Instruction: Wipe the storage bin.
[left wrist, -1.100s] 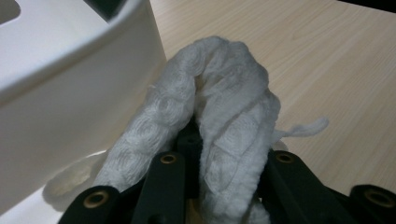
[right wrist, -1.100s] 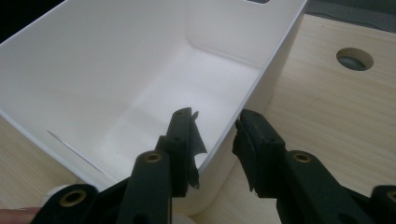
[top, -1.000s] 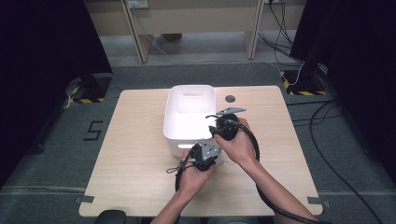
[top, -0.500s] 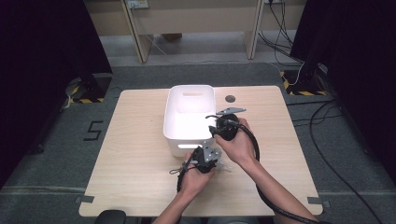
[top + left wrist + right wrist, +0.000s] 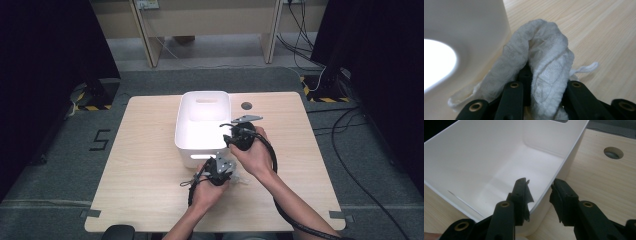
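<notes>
A white bin stands on the wooden table. My left gripper is just in front of the bin's near wall, shut on a crumpled white cloth that bulges up between its jaws. A bit of the cloth shows beside that hand. My right gripper straddles the bin's right wall near its front corner. One jaw is inside the bin and the other outside, and the rim passes between them. These jaws have just been opening and no longer press the wall.
A round hole is cut in the table behind the bin's right side, also seen as the hole beyond my right jaws. Bare wood lies to the cloth's right. Cables trail from both grippers over the forearms.
</notes>
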A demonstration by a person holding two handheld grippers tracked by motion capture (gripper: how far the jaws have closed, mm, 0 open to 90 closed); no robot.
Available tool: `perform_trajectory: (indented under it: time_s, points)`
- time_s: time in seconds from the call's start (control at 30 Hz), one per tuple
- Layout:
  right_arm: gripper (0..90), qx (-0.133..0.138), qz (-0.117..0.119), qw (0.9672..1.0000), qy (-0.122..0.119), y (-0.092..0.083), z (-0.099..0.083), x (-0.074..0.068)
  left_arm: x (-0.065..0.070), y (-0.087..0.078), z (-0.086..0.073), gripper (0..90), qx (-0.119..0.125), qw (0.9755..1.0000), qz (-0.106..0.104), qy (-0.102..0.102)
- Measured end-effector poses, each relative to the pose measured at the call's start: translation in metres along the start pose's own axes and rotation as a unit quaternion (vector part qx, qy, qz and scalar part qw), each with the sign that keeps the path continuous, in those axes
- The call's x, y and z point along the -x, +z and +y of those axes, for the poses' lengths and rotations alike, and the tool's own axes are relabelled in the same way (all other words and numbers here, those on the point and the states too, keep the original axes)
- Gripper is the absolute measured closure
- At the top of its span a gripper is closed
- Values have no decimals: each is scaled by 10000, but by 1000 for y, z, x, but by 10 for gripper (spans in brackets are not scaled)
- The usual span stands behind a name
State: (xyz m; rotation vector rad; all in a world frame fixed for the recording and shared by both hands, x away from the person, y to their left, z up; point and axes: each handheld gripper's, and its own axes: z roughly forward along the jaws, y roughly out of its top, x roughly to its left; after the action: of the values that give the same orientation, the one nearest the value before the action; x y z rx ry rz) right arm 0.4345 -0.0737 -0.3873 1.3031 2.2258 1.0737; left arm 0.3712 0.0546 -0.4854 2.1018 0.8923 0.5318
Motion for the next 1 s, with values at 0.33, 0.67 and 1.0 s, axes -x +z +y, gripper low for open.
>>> perform_trajectory:
  time_s: [0.33, 0.67, 1.0]
  points:
    - [582, -15, 14, 10000, 88, 3, -1, -1, -21, -51, -12, 749, 128, 9998, 123, -64]
    - [616, -92, -23, 9998, 173, 4, 1, 0, -63, -112, -38, 750, 246, 9962, 693, -457]
    - [706, -190, -92, 9998, 61, 3, 4, 5, -100, -150, -52, 749, 274, 9902, 1177, -703]
